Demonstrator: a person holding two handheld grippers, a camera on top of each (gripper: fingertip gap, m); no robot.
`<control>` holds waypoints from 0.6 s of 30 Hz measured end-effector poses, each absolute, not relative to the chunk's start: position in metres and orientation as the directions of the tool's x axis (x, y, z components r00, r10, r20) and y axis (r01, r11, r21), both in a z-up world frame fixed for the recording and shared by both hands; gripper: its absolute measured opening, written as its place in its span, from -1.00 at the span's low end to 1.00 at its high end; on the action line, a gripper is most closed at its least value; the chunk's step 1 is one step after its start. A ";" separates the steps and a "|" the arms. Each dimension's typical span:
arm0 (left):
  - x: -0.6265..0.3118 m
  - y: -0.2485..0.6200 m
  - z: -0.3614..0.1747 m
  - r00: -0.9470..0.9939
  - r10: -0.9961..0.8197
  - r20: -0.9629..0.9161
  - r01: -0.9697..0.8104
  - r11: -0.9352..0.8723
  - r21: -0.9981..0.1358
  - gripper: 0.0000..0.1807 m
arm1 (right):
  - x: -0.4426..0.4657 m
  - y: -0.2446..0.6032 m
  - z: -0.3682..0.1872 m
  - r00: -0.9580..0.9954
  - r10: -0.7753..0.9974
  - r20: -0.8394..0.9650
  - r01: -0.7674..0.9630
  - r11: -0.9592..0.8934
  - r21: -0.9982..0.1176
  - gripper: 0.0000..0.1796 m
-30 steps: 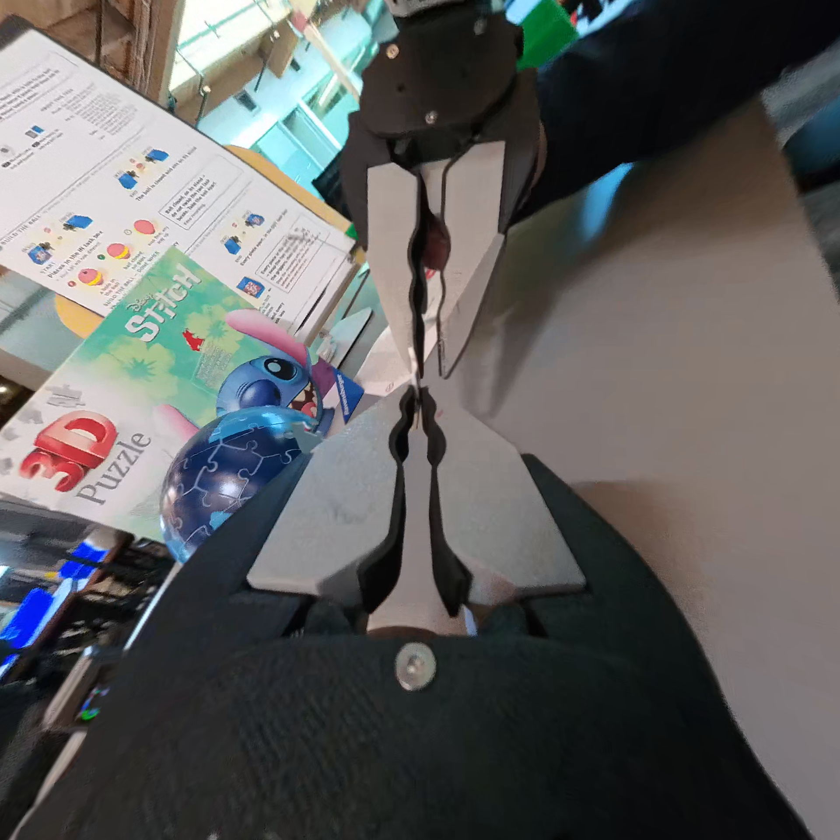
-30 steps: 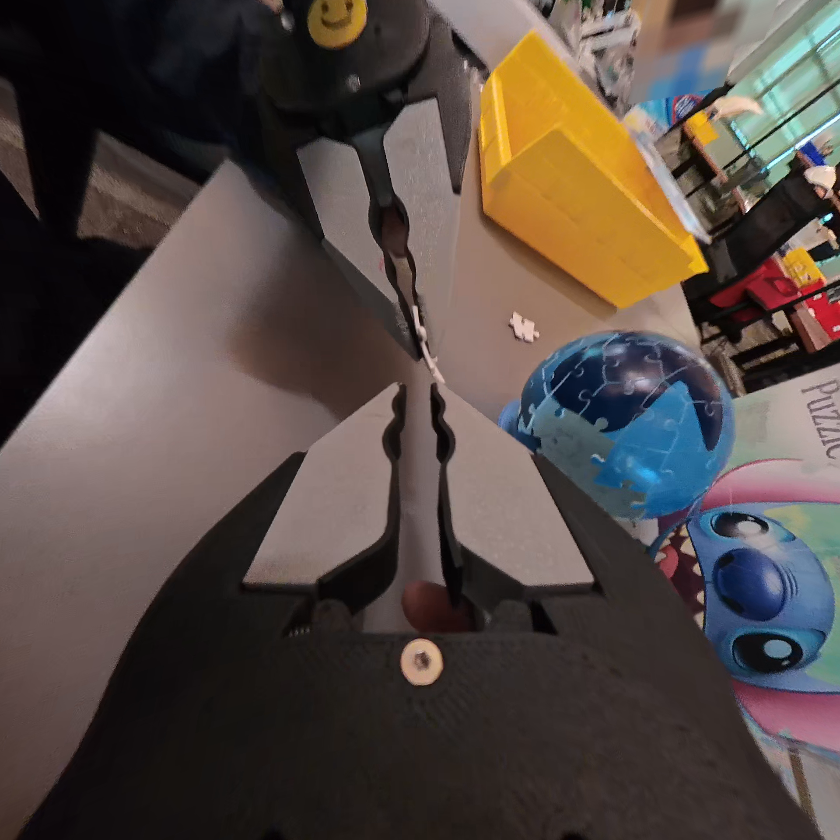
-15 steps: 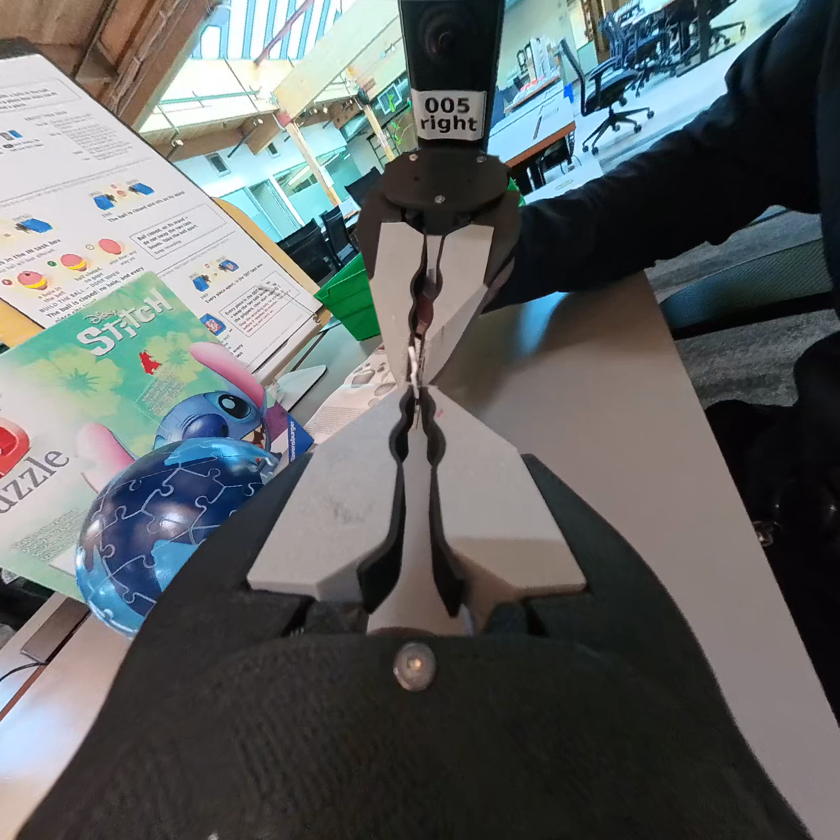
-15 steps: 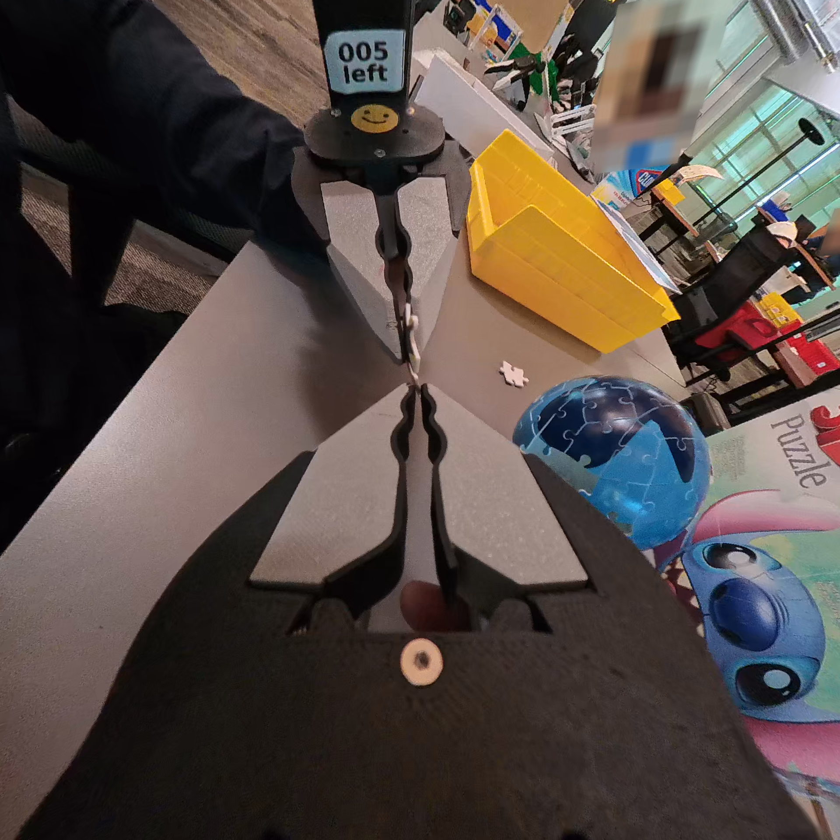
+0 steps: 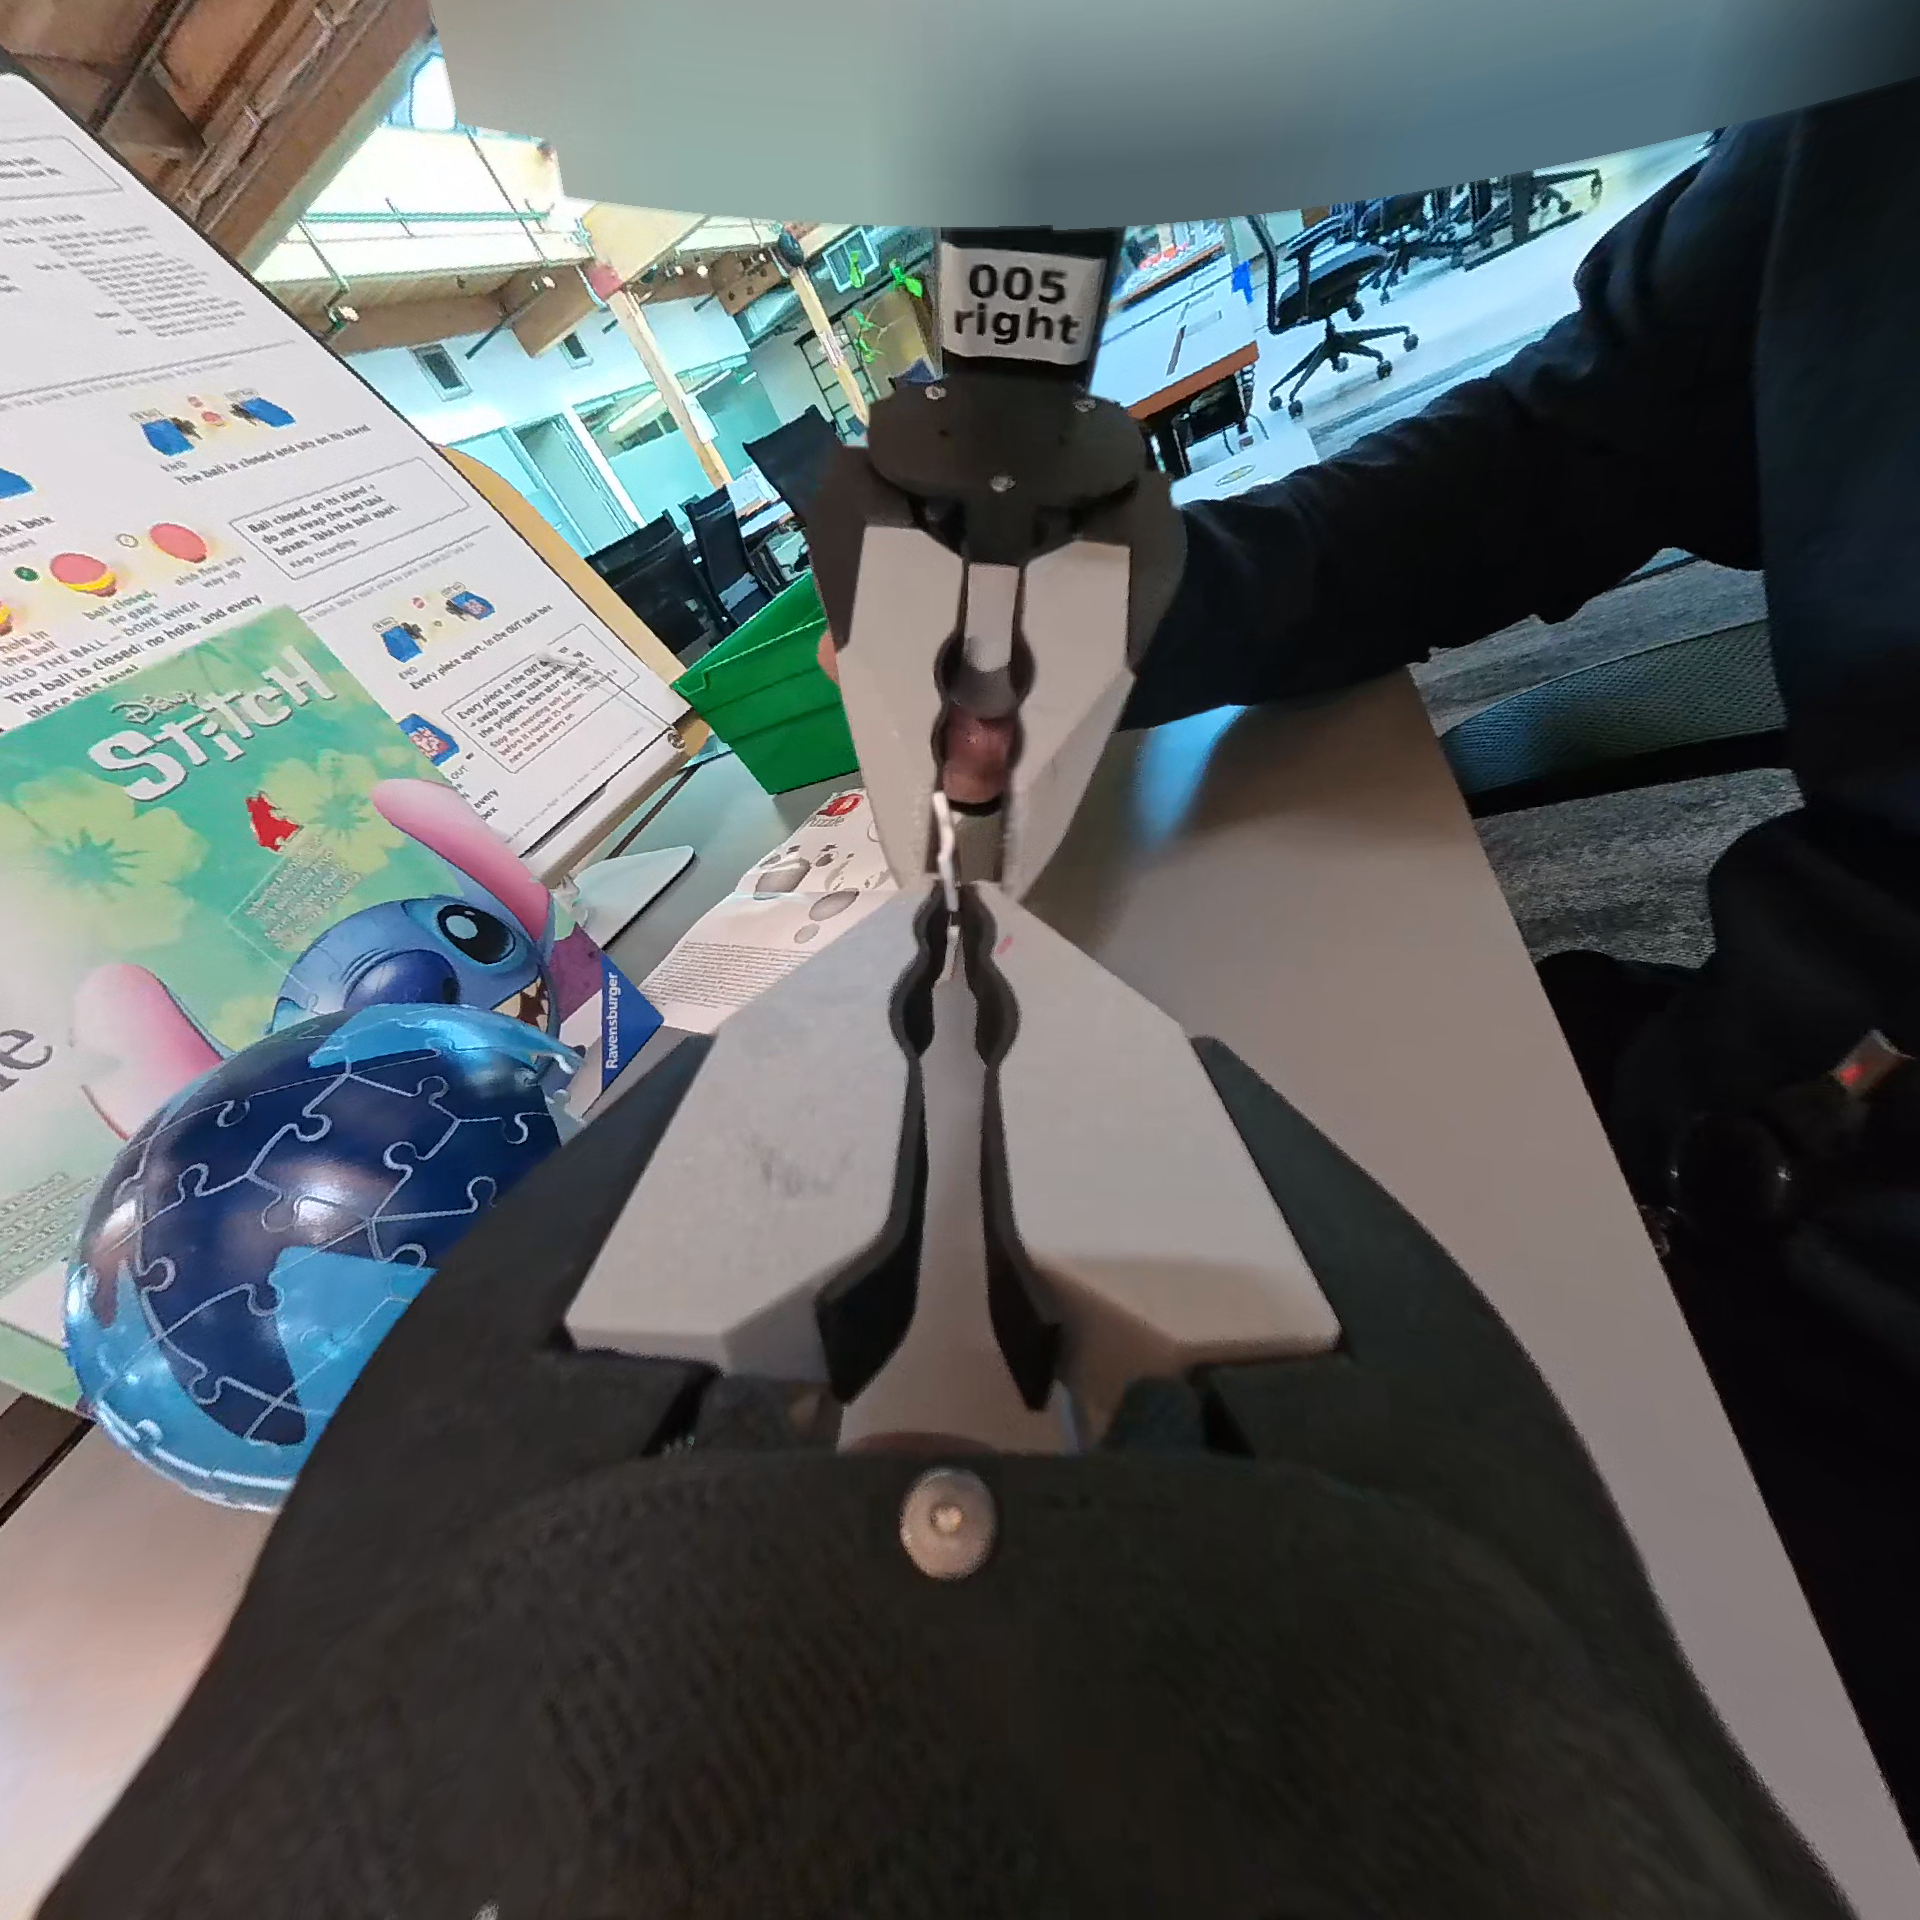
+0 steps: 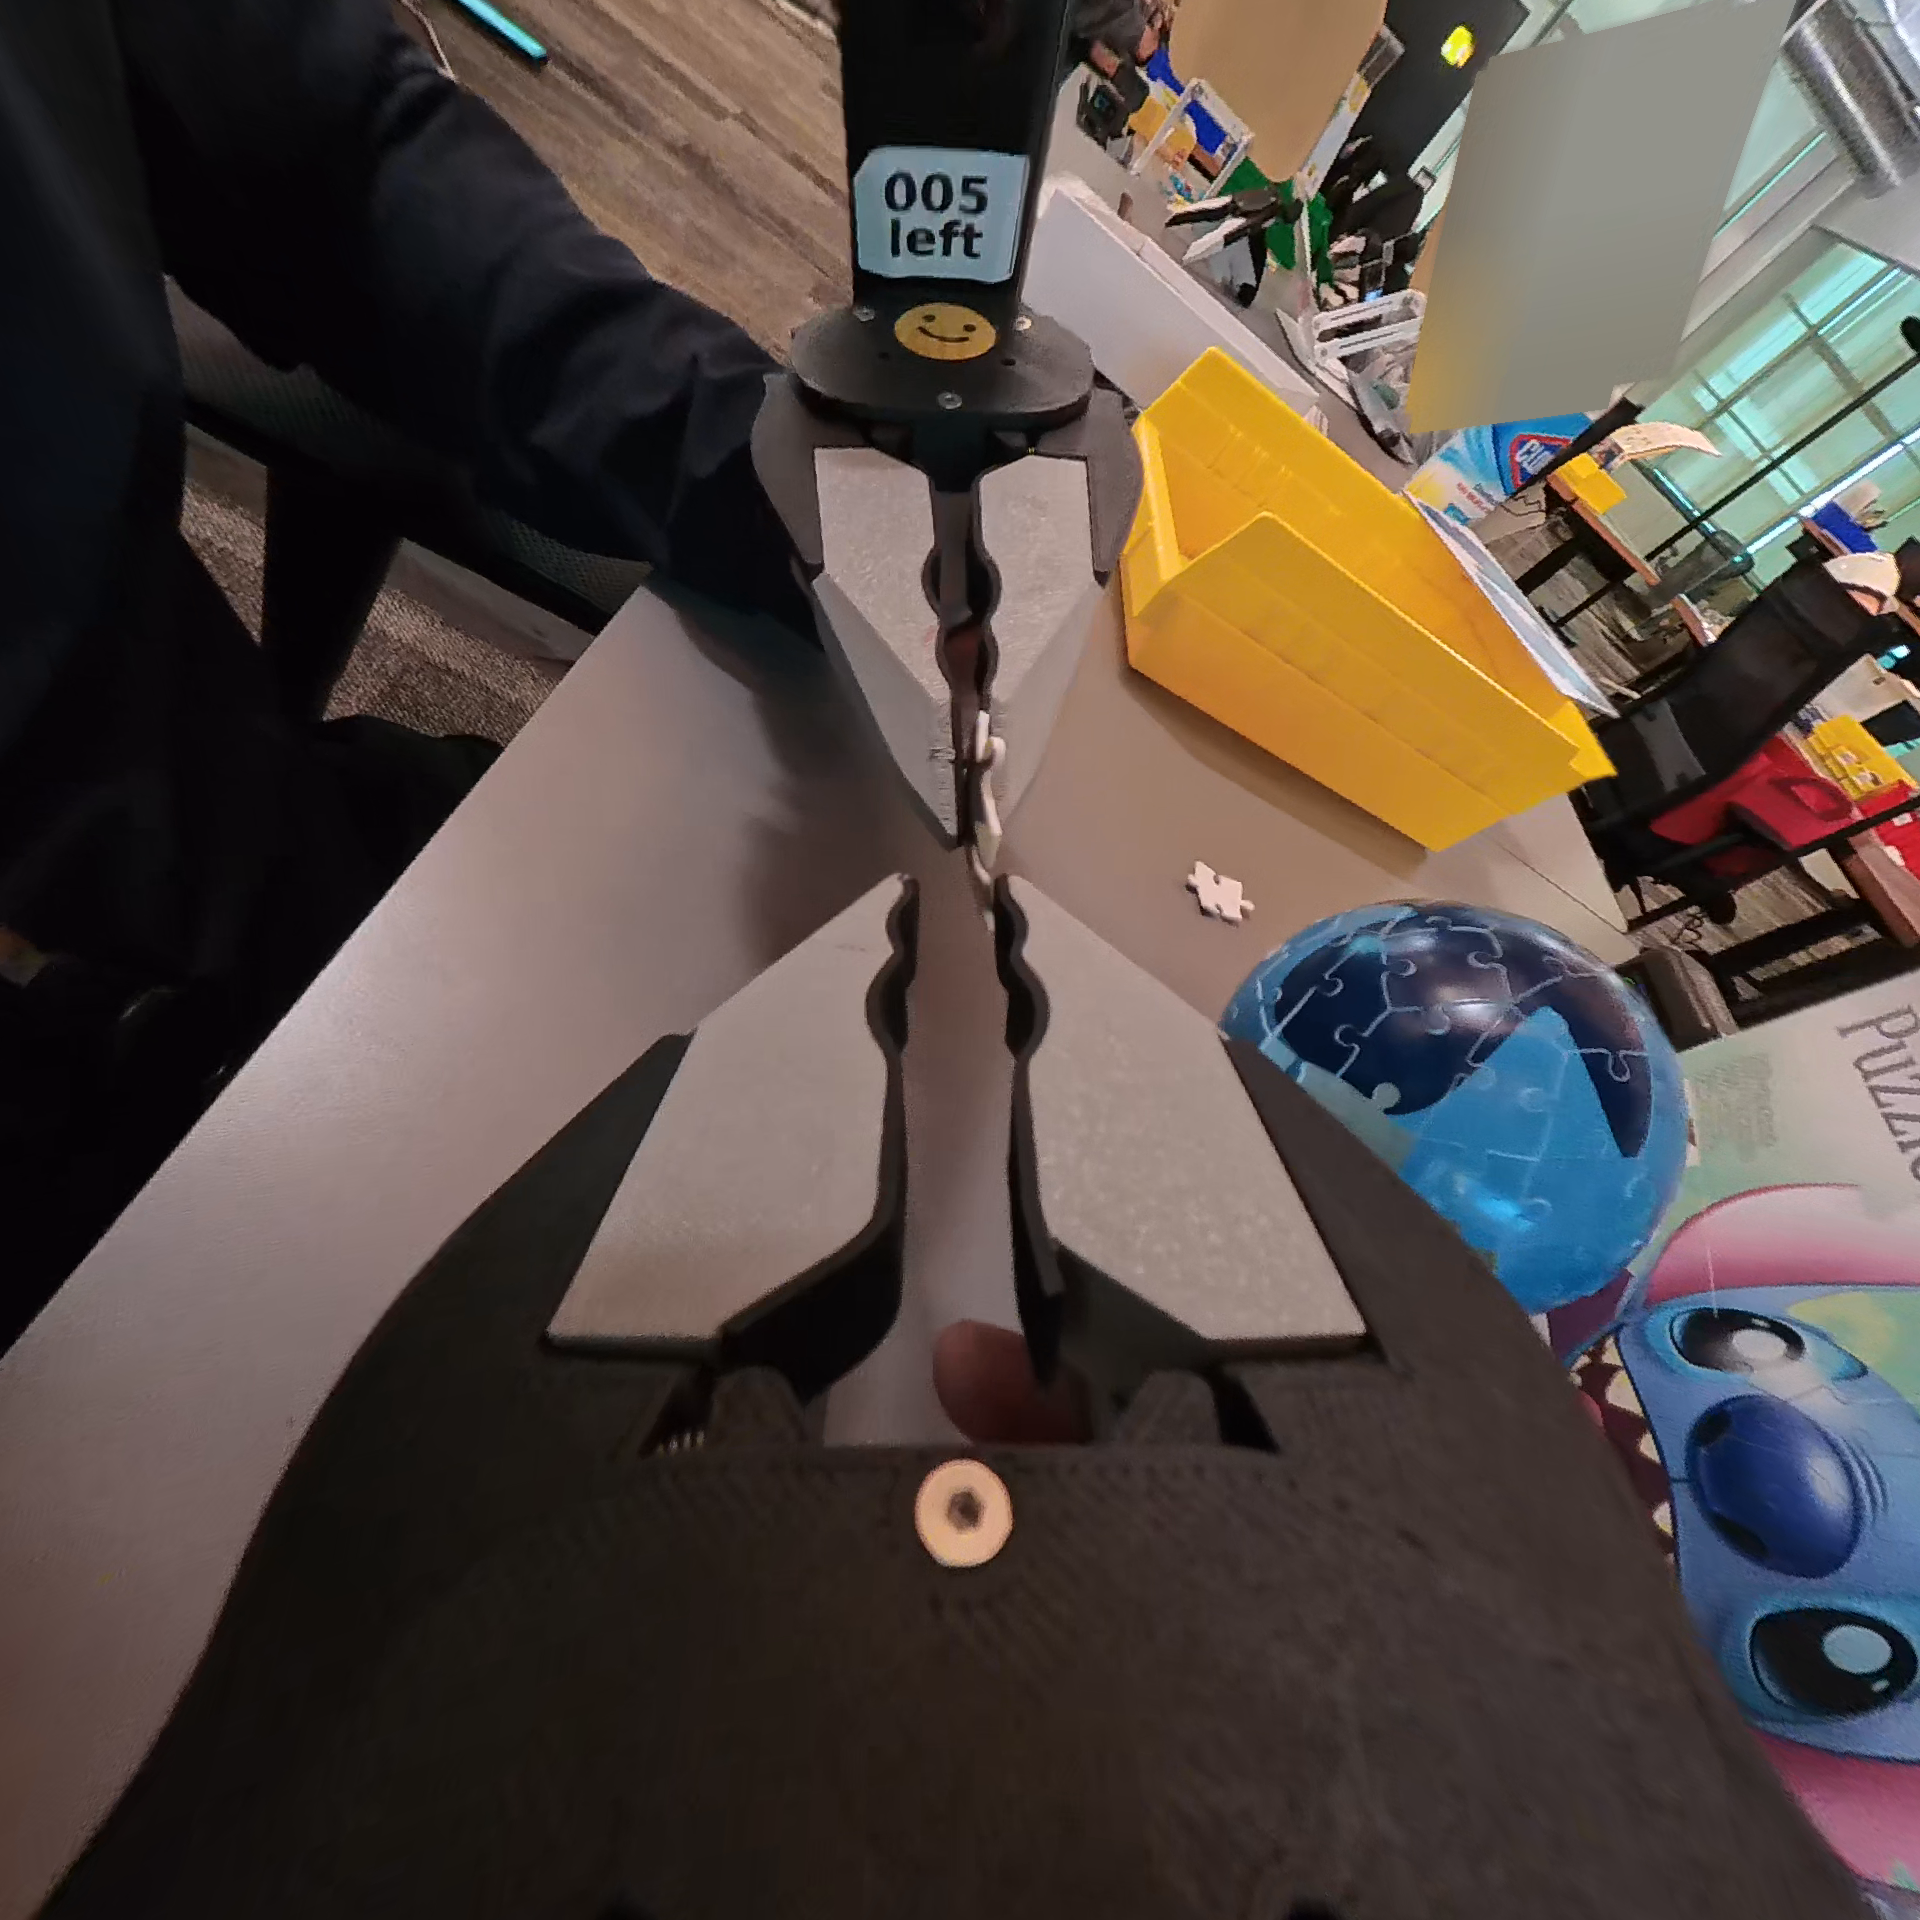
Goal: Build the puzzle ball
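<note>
On the grey table (image 6: pixel 436 1039), a yellow bin (image 6: pixel 1340 623); office behind.

yellow bin (image 6: pixel 1340 613), green bin (image 5: pixel 774 691), office chair (image 5: pixel 1335 312)

A partly built puzzle ball (image 6: pixel 1475 1101), made of glossy light-blue and dark navy curved pieces with a jagged opening in its shell, is seen resting on the grey bench (image 6: pixel 416 1039) against the edge of the puzzle box lid (image 6: pixel 1766 1455). A white puzzle piece (image 6: pixel 982 795) is held edge-on above the bench, pinched at the tips of the left claw (image 6: pixel 971 821) with its free end reaching the parted tips of the right claw (image 6: pixel 951 894). One loose white piece (image 6: pixel 1218 890) is seen lying flat on the bench near the ball.
</note>
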State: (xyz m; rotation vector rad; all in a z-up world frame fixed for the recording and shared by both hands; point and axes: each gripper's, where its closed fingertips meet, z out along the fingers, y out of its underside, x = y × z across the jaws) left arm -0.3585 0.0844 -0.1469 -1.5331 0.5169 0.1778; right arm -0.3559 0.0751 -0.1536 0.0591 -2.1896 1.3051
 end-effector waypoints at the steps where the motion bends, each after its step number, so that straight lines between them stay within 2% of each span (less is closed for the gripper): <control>1: -0.357 0.085 -0.148 0.878 -0.214 -0.427 -0.428 0.048 -0.903 -1.00 | -0.357 0.075 -0.154 -0.822 0.259 0.507 -0.320 0.525 -0.788 -0.94; 2: -0.357 0.085 -0.149 0.876 -0.211 -0.433 -0.434 0.044 -0.900 -1.00 | -0.359 0.075 -0.155 -0.820 0.265 0.506 -0.317 0.526 -0.789 -1.00; 7: -0.369 0.088 -0.151 0.889 -0.155 -0.430 -0.435 0.006 -0.901 -0.92 | -0.367 0.078 -0.157 -0.824 0.267 0.499 -0.296 0.548 -0.782 -1.00; 9: -0.371 0.089 -0.152 0.898 -0.145 -0.414 -0.420 -0.007 -0.908 -0.70 | -0.375 0.085 -0.161 -0.806 0.289 0.517 -0.276 0.590 -0.759 -1.00; 10: -0.372 0.089 -0.154 0.901 -0.146 -0.408 -0.414 -0.015 -0.910 -0.67 | -0.378 0.089 -0.163 -0.794 0.297 0.531 -0.270 0.610 -0.745 -1.00; 15: -0.375 0.091 -0.165 0.884 -0.137 -0.447 -0.458 -0.066 -0.886 -0.70 | -0.378 0.093 -0.181 -0.755 0.238 0.610 -0.281 0.723 -0.631 -1.00; 18: -0.373 0.095 -0.176 0.873 -0.159 -0.461 -0.480 -0.113 -0.870 -0.72 | -0.375 0.091 -0.195 -0.784 0.199 0.588 -0.261 0.753 -0.604 -1.00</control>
